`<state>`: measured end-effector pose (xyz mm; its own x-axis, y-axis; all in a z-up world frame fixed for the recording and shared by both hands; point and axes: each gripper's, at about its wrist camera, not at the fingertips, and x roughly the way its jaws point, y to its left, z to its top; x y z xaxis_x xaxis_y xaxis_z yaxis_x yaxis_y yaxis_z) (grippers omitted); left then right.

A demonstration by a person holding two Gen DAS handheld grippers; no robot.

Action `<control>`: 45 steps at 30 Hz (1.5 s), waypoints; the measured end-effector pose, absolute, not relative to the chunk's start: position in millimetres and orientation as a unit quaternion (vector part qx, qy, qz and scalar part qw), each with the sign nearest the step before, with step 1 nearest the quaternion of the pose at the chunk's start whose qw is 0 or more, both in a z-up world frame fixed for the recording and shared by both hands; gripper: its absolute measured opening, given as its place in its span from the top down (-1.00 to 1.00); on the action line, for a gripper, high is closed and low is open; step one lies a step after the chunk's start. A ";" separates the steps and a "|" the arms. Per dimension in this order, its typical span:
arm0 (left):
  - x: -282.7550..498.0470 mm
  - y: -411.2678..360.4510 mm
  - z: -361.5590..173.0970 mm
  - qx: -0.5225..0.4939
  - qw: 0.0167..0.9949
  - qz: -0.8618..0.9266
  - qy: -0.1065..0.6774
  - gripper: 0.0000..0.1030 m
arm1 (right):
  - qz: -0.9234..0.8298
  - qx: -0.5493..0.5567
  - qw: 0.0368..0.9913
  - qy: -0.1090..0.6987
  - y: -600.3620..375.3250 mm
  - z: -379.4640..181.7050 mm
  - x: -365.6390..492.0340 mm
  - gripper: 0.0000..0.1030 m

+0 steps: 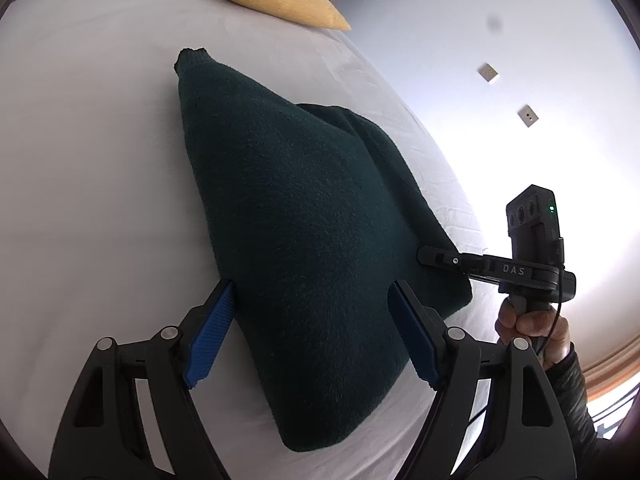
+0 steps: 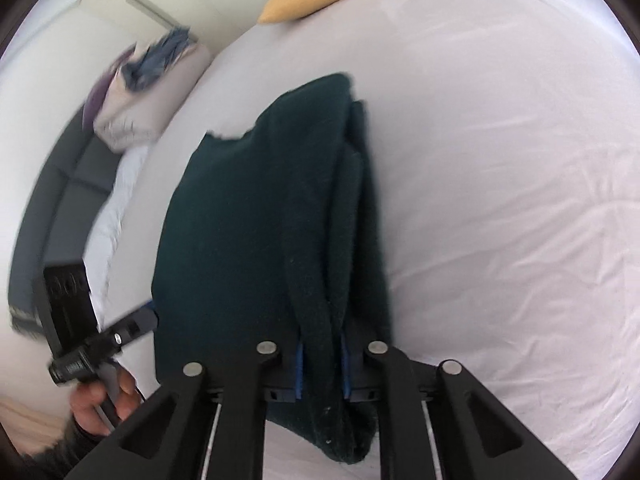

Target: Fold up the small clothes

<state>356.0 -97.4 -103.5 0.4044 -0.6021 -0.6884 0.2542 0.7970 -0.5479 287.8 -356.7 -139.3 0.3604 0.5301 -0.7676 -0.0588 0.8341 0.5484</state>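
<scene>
Dark-green sweater (image 2: pixel 248 216) folds hide right gripper (image 2: pixel 323 364) fingers (image 2: pixel 299 368); background blurred.

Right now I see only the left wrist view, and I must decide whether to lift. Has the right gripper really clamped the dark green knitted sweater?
Observer: Yes. The right gripper is shut on the dark green knitted sweater, with fabric pinched between its blue pads.
Operator: One layer or several?
Observer: Several folded layers are stacked along that clamped edge.
Operator: Is anything off the bed on your side?
Observer: A blurred heap of blue and purple cloth lies on a pale cushion.
</scene>
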 end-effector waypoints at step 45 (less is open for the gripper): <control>450.5 -104.7 -112.8 -0.182 0.801 -0.204 0.533 0.25 | 0.109 0.023 0.858 0.502 -285.0 -110.2 296.9 0.62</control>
<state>450.5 -104.7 -112.8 0.3484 -0.5207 -0.7794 0.1319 0.8505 -0.5092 296.9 -285.0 -110.2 0.4721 0.2095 -0.8563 -0.1631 0.9753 0.1487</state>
